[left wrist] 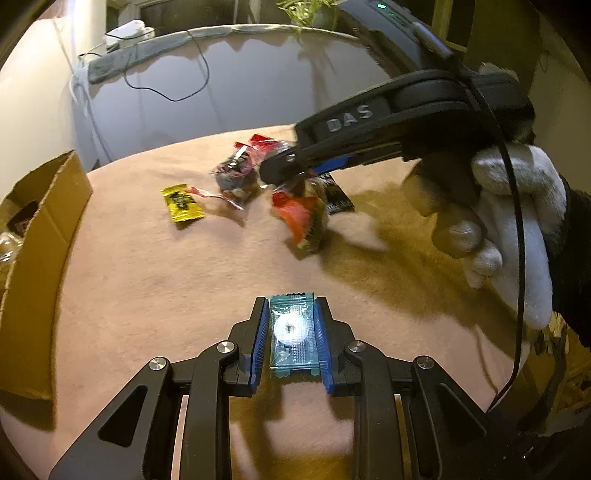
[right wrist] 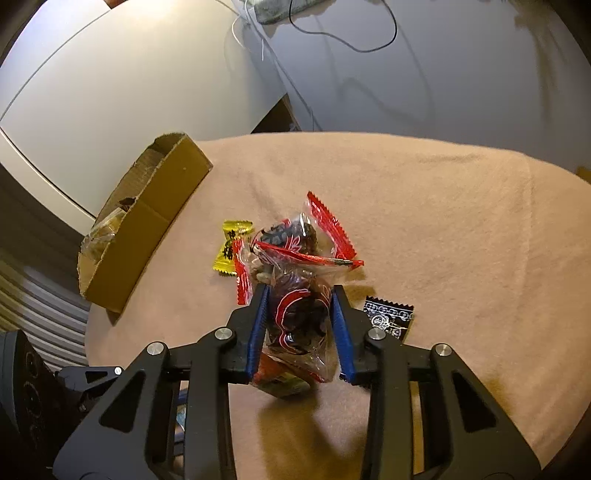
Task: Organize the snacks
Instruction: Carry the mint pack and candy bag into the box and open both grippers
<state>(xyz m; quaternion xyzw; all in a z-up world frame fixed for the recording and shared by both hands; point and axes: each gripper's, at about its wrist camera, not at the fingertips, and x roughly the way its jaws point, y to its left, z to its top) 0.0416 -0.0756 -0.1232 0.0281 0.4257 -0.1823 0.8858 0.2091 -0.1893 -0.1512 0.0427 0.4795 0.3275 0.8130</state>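
Left wrist alone shows left hand-held gripper (left wrist: 291, 336) clamping teal candy (left wrist: 292, 334); right hand-held gripper (right wrist: 300, 325) grips red-trimmed bag (right wrist: 295, 321)

Work surface is a table under a pinkish-beige cloth (right wrist: 424, 206), warm light, hard shadows. Beyond its far edge: a pale grey-white surface (left wrist: 236, 85) with a thin black cable (left wrist: 166, 86) looped across it and a grey towel (left wrist: 192, 44) along its far edge. White panel (right wrist: 122, 81) at left, green plant (left wrist: 306, 11) at back.
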